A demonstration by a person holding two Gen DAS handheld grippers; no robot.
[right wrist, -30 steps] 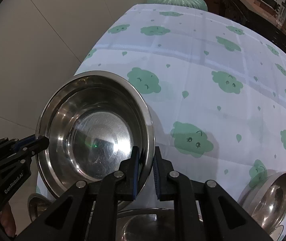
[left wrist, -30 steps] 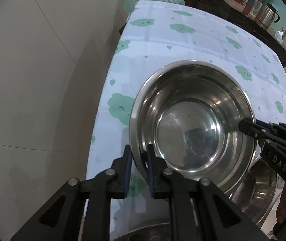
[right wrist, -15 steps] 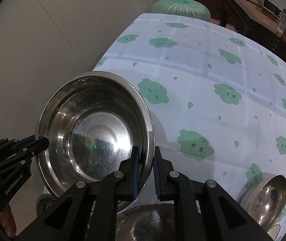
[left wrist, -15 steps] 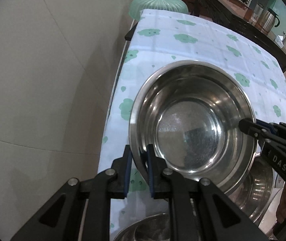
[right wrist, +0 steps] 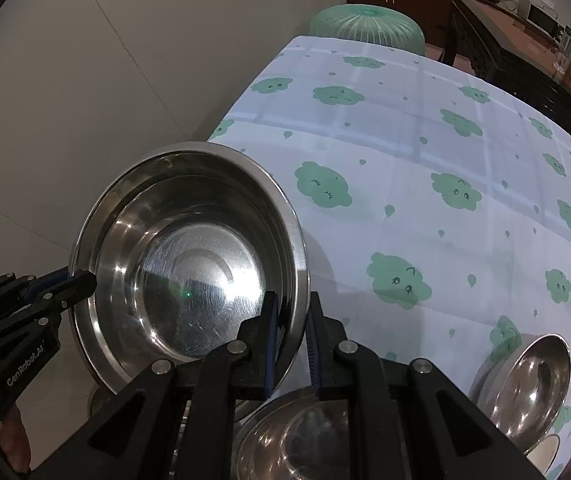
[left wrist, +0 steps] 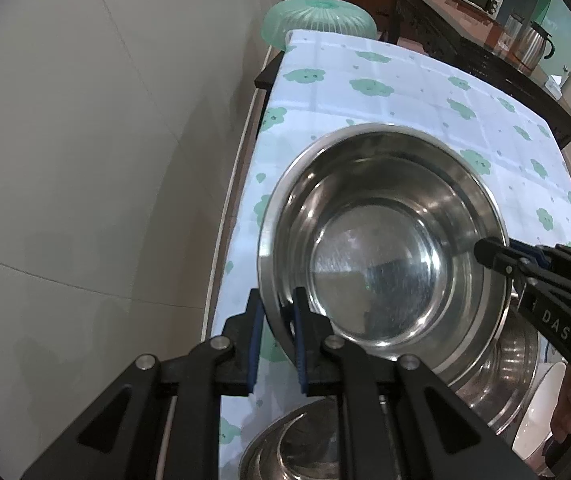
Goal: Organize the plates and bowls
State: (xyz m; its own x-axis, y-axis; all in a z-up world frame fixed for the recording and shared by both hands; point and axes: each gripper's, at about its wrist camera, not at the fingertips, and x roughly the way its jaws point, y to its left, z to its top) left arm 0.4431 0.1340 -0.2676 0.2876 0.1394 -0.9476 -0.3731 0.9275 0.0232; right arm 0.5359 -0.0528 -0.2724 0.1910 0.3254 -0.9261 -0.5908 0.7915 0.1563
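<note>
Bowl [left wrist: 385, 248] higher above surface [left wrist: 405, 92] than before; left claw [left wrist: 276, 336] and right claw [right wrist: 291, 344] each clamp rim. Right view alone shows small bowl [right wrist: 525, 384].

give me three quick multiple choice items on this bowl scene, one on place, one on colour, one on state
1. Where do the two tongs hold the large steel bowl?
A. both on one side of the rim
B. on opposite sides of the rim
C. under its base

2. What colour are the cloud shapes on the tablecloth?
A. red
B. yellow
C. green

3. What is inside the large steel bowl?
A. nothing
B. a stack of plates
C. soup

Key:
1 B, the left tongs pinch the near rim in the left wrist view while the right tongs grip the far rim.
2 C, green clouds on white cloth.
3 A, its shiny bottom shows bare.
</note>
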